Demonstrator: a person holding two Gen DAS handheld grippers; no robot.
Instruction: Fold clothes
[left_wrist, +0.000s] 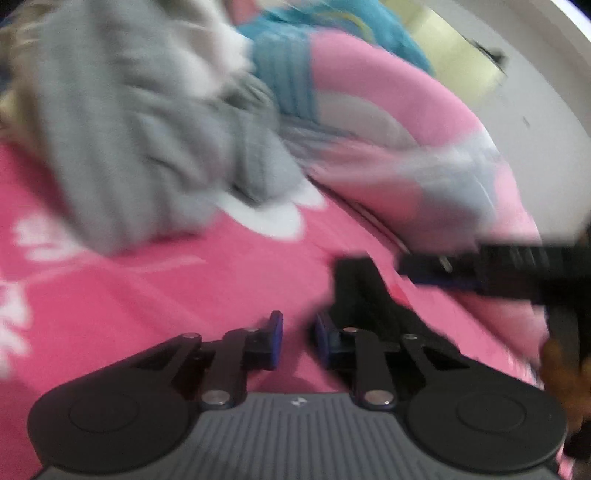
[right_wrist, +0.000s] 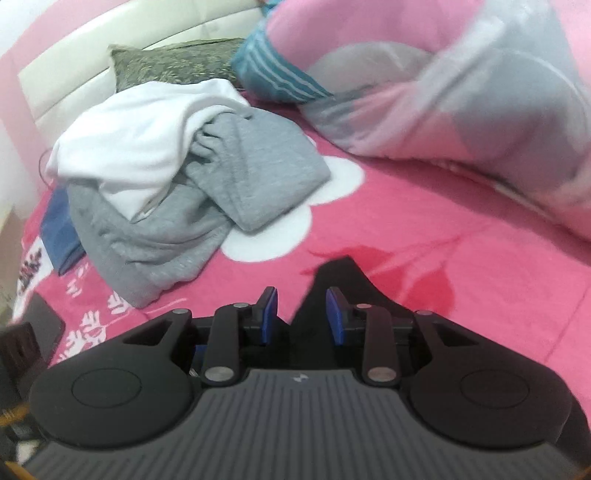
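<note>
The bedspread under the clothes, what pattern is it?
Bright pink bedspread with white flowers; clearest in the right wrist view.

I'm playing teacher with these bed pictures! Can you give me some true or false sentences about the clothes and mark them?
1. A white garment lies on top of the grey garment. True.
2. The bed cover is green. False: it is pink with white flowers.
3. The right tool pinches the grey garment. False: nothing is between its pads.
4. A striped teal cloth lies behind the clothes pile. True.
</note>
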